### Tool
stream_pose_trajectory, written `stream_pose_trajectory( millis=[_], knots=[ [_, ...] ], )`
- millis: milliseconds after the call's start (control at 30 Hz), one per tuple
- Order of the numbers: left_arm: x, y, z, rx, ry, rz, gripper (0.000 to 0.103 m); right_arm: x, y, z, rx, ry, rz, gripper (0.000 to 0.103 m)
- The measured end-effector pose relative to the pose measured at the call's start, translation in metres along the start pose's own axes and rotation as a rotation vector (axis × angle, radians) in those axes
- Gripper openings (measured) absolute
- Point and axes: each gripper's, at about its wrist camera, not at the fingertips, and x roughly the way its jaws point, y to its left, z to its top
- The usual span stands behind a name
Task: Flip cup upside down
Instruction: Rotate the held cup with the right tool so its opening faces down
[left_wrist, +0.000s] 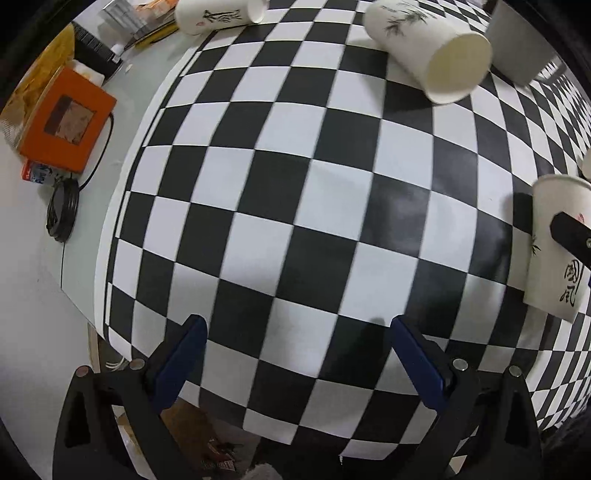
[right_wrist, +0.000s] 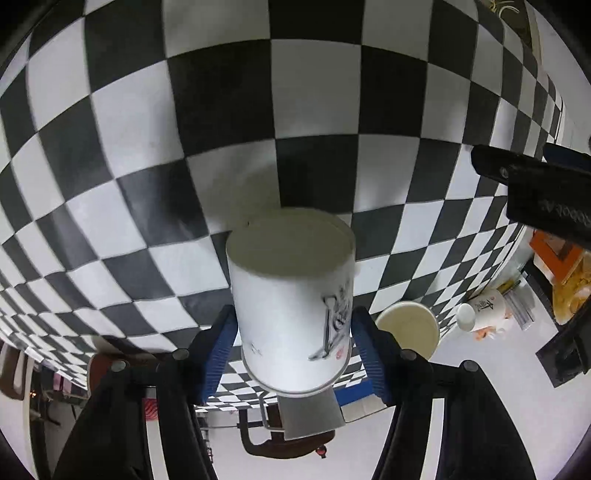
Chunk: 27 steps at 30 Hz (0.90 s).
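A white paper cup with black brush writing (right_wrist: 291, 299) sits between the blue pads of my right gripper (right_wrist: 293, 332), which is shut on its sides and holds it above the checkered cloth (right_wrist: 221, 110); its closed base faces the camera. The same cup shows at the right edge of the left wrist view (left_wrist: 554, 251), with a right finger (left_wrist: 570, 232) across it. My left gripper (left_wrist: 295, 328) is open and empty, low over the cloth (left_wrist: 295, 184) near its front edge.
Two more paper cups lie on their sides at the far end (left_wrist: 428, 48) (left_wrist: 218, 14). An orange box (left_wrist: 66, 118) and a coiled black cable (left_wrist: 62, 210) sit on the white table, left. A grey container (left_wrist: 517, 40) stands at far right.
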Motion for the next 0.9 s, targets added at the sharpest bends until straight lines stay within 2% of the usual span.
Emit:
stream_pose_trajectory(
  millis=[67, 233, 367, 500, 633, 800, 900],
  knots=[
    [-0.002, 0.002, 0.003, -0.004, -0.009, 0.011, 0.101, -0.004, -0.006, 0.001, 0.041, 0.002, 0.033, 0.063],
    [-0.009, 0.001, 0.011, 0.008, -0.038, 0.030, 0.101, -0.011, -0.032, -0.011, 0.299, -0.008, 0.165, 0.062],
    [-0.015, 0.000, 0.015, 0.014, -0.056, 0.053, 0.101, -0.007, -0.047, -0.034, 0.562, 0.009, 0.336, 0.062],
    [-0.020, -0.007, 0.016, 0.024, -0.063, 0.063, 0.101, 0.015, -0.061, -0.074, 0.919, 0.030, 0.608, 0.062],
    [-0.024, -0.014, 0.023, 0.048, -0.074, 0.063, 0.101, 0.042, -0.053, -0.117, 1.251, 0.064, 0.891, 0.062],
    [-0.032, -0.025, 0.025, 0.071, -0.087, 0.061, 0.101, 0.072, -0.021, -0.150, 1.587, 0.099, 1.245, 0.062],
    [-0.033, -0.028, 0.026, 0.080, -0.089, 0.059, 0.101, 0.087, -0.003, -0.160, 1.725, 0.122, 1.401, 0.062]
  ],
)
